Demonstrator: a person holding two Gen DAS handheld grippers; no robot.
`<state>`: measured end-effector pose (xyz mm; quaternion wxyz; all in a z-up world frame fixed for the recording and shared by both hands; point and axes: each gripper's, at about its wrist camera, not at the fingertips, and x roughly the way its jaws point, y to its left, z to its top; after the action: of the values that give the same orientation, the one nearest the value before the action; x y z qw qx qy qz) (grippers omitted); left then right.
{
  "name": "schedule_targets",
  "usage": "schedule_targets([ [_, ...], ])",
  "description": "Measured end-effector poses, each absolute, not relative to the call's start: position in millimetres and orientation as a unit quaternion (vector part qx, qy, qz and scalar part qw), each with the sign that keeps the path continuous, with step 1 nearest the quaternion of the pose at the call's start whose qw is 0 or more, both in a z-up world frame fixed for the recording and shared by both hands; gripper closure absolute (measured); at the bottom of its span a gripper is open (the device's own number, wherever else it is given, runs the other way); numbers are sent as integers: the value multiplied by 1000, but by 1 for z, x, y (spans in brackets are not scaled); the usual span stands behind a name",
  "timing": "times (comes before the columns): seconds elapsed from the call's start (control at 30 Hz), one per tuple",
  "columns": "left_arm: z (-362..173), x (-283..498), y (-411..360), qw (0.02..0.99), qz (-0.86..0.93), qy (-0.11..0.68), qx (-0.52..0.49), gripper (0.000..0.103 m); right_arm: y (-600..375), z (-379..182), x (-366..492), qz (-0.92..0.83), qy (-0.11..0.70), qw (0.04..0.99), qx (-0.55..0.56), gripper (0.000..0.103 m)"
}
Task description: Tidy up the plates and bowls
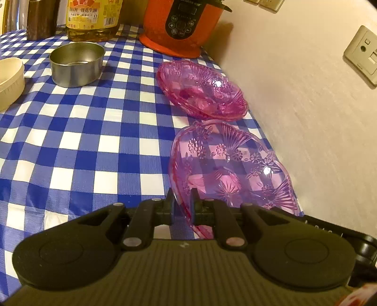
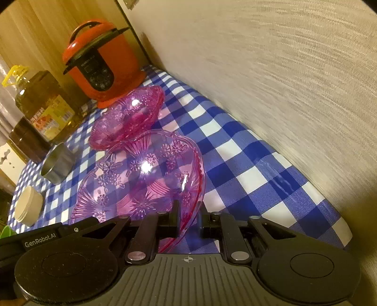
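Observation:
A clear pink patterned plate [image 1: 231, 164] is held above the blue checked tablecloth [image 1: 82, 141] by both grippers. My left gripper [image 1: 182, 207] is shut on its left rim. My right gripper [image 2: 188, 219] is shut on the opposite rim of the same plate [image 2: 141, 179]. A darker stack of pink plates [image 1: 202, 90] rests on the cloth just beyond it, also in the right wrist view [image 2: 128, 117]. A steel bowl [image 1: 77, 63] and a cream bowl [image 1: 9, 80] stand further left.
A red pressure cooker [image 1: 181, 26] stands at the back by the wall [image 1: 306, 106]. An oil bottle [image 1: 92, 18] and a dark jar [image 1: 41, 18] stand at the back left. A wall socket [image 1: 362, 55] is on the right.

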<state>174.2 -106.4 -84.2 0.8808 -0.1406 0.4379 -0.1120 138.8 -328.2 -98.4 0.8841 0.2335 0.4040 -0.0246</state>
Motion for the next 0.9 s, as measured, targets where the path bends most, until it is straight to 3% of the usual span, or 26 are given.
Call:
schedule_targets([
  [0.9,-40,204,-97,899,-133,392,-143,92,-324,-45,167,-11,359,905,227,89],
])
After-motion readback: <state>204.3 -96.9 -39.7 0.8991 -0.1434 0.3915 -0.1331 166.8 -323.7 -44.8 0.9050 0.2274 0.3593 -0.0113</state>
